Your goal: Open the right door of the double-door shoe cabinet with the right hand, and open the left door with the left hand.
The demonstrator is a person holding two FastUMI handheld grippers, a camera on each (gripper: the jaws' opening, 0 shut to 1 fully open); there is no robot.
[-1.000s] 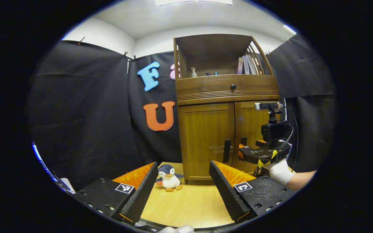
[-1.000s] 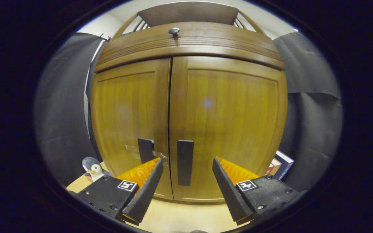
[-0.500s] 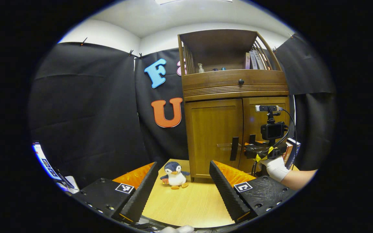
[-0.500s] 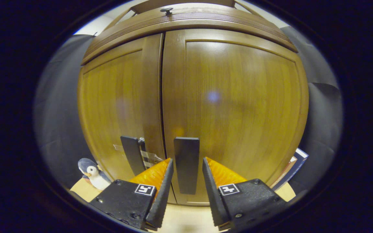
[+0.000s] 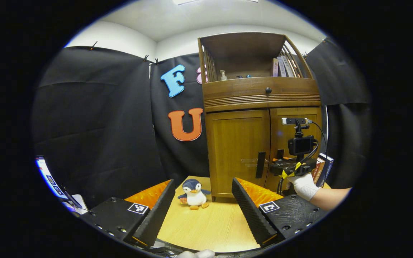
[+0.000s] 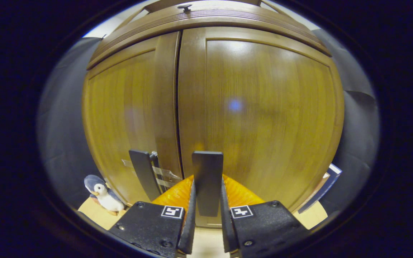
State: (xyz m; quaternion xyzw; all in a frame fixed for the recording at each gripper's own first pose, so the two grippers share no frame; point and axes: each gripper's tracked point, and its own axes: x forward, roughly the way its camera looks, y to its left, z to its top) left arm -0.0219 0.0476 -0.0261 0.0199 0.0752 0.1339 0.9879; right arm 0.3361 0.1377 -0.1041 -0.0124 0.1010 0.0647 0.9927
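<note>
The wooden shoe cabinet (image 5: pixel 260 96) stands on the table with both doors closed. In the right gripper view, the right door (image 6: pixel 267 118) has a black vertical handle (image 6: pixel 207 181), and my right gripper (image 6: pixel 207 211) is shut on it, both fingers pressing its sides. The left door (image 6: pixel 120 118) carries its own black handle (image 6: pixel 142 173), free. In the left gripper view, my left gripper (image 5: pixel 203 204) is open and well back from the cabinet, the left door's handle (image 5: pixel 260 165) ahead to the right. A gloved hand (image 5: pixel 302 185) holds the right gripper (image 5: pixel 281 166) at the right door.
A plush penguin (image 5: pixel 194 194) sits on the wooden table (image 5: pixel 206 225) just left of the cabinet's base. Books (image 5: pixel 323 166) lean by the cabinet's right side. Black cloth walls close in behind and on both sides. The top shelf holds a bottle (image 5: pixel 223 75) and books.
My right gripper has moved in and closed on the right door's handle. The left gripper has drifted back slightly and stays open. Both doors remain closed.
</note>
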